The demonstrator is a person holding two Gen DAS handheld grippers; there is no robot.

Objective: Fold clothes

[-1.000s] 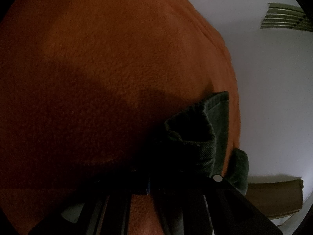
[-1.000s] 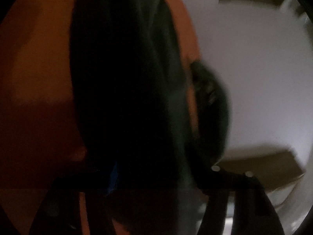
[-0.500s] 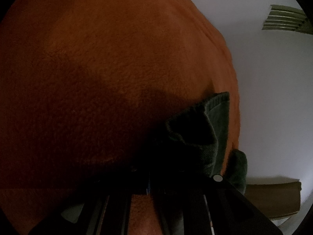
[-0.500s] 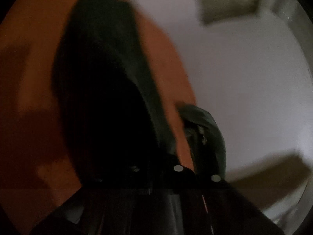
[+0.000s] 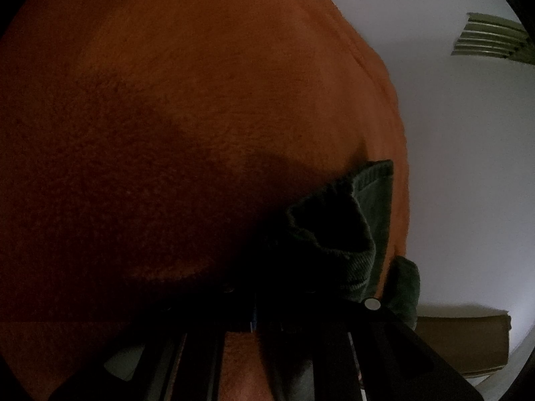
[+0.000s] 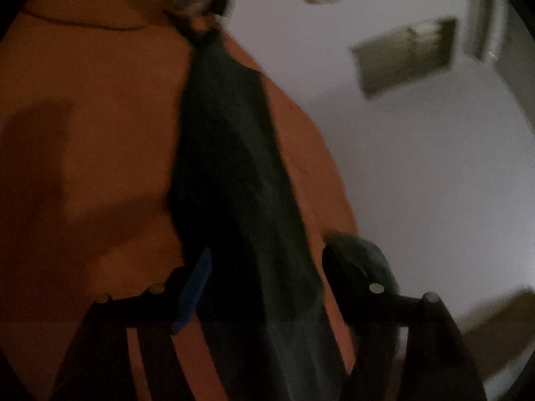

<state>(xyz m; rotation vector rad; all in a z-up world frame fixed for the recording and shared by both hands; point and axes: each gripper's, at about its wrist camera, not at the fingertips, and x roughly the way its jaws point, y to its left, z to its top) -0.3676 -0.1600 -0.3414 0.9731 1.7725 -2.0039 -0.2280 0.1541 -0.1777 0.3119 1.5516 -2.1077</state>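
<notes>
The dark green garment [image 6: 240, 180] lies in a long narrow strip on the orange blanket [image 5: 167, 117], near its edge; whether that counts as folded is hard to judge in this dim, blurred view. The right gripper [image 6: 267, 287] stands spread, a finger on each side of the strip. The left gripper [image 5: 301, 304] seems pressed together on a bunched, ribbed corner of the cloth.
</notes>
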